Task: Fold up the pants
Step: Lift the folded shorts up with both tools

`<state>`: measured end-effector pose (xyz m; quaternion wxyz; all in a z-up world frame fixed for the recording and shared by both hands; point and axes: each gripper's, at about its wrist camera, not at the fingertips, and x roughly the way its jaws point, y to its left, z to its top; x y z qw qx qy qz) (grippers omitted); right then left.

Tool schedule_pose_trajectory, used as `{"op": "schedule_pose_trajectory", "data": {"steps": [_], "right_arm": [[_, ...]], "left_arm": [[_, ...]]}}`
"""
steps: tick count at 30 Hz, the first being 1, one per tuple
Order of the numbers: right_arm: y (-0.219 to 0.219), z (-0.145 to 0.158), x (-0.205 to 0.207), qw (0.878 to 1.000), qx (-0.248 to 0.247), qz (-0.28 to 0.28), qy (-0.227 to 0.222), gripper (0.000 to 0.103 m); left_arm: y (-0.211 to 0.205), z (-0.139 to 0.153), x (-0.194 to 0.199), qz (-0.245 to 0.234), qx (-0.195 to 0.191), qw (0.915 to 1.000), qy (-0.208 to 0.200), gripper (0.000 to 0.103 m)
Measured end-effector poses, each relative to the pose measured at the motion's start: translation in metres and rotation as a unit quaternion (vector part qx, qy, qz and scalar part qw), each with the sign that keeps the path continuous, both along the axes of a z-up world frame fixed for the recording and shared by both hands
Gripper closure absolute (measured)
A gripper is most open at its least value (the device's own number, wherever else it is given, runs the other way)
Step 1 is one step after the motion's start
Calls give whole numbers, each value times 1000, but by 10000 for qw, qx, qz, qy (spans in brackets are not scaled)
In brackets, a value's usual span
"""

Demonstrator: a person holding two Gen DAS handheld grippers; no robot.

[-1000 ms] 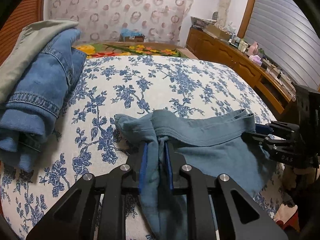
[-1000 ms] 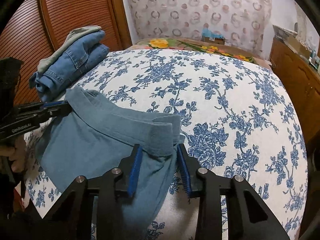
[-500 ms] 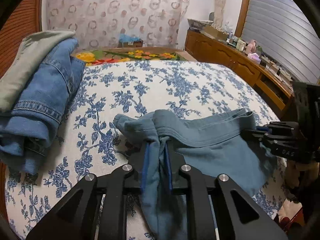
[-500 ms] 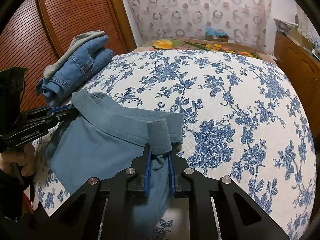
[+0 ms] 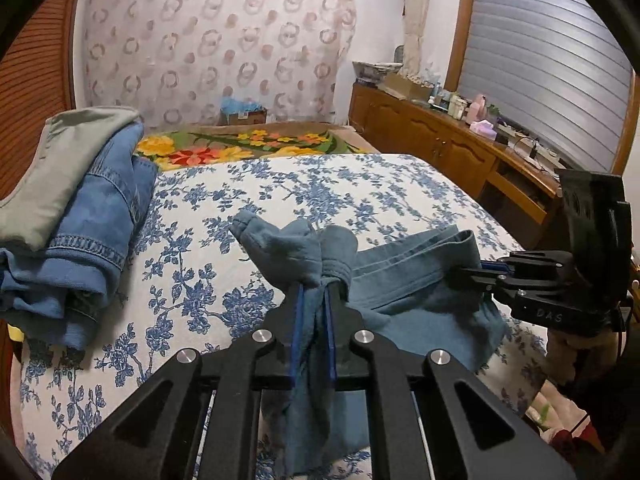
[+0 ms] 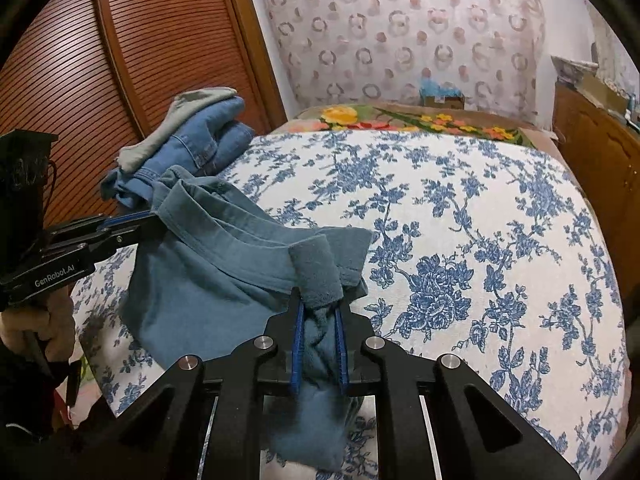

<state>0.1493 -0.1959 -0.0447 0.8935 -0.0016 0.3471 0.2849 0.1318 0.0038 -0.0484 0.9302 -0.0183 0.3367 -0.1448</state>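
The left gripper (image 5: 312,300) and right gripper (image 6: 320,316) each pinch a waistband corner of the teal pants (image 6: 208,280) — lifted, apparently (legs hanging out of sight), to spread them over the bed (image 6: 480,220).

Looking at soft, matt teal cotton pants (image 5: 416,280), matt black plastic left gripper (image 5: 312,300) with shiny metal bolts, glossy slatted wood wardrobe (image 6: 132,40).
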Motion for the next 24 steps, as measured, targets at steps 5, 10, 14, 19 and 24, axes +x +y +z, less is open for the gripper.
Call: {"op": "schedule_pose_trajectory", "data": {"steps": [5, 10, 14, 19, 24], "right_arm": [[-6, 10, -14, 9997, 72, -8, -229, 90], [-11, 23, -30, 9989, 143, -10, -439, 90], [-15, 36, -42, 9977, 159, 1, -659, 90], [-20, 52, -55, 9959, 165, 34, -884, 90], [-25, 68, -63, 9935, 201, 54, -1115, 90]], "left_arm": [[-1, 10, -11, -26, -85, 9999, -140, 93], [-4, 25, -21, -81, -146, 9993, -331, 93], [-6, 37, -26, -101, -164, 9986, -484, 93], [-6, 54, -30, -107, -203, 9972, -718, 93], [-7, 70, -34, -105, -197, 9955, -922, 93]]}}
